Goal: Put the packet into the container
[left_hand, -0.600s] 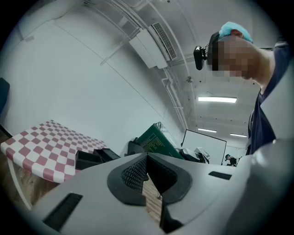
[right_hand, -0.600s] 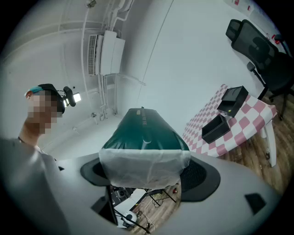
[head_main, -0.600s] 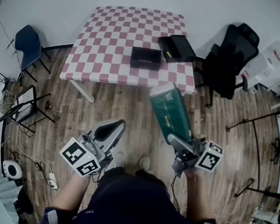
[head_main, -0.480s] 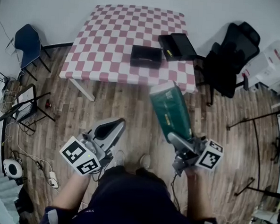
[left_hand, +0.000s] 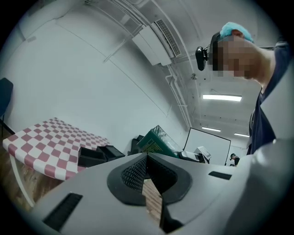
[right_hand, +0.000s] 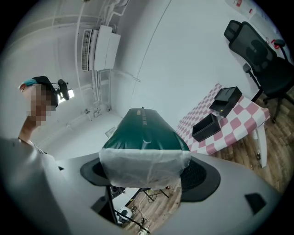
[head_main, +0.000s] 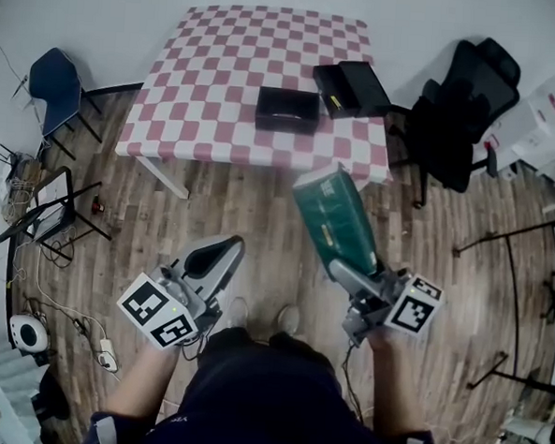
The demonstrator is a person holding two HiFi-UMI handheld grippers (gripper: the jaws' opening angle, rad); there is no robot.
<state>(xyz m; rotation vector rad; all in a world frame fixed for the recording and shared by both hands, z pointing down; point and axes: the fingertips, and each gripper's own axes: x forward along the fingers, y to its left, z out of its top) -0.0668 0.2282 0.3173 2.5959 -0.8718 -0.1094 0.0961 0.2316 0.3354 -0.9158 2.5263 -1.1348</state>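
Note:
A long green packet (head_main: 334, 220) with a clear sealed end sticks forward out of my right gripper (head_main: 345, 270), whose jaws are shut on that end. In the right gripper view the packet (right_hand: 142, 133) fills the space between the pads. An open black container (head_main: 287, 110) sits near the front edge of the red-and-white checked table (head_main: 222, 63), well ahead of the packet (left_hand: 154, 141). My left gripper (head_main: 227, 251) hangs over the wooden floor at the lower left, jaws shut and holding nothing.
A second black box (head_main: 351, 89) lies to the right of the container. A black office chair (head_main: 457, 115) stands by the table's right corner, a blue chair (head_main: 53, 85) at the far left. Cables and a stand litter the floor at the left.
The right gripper and packet have edged slightly forward, toward the table. The left gripper has barely moved.

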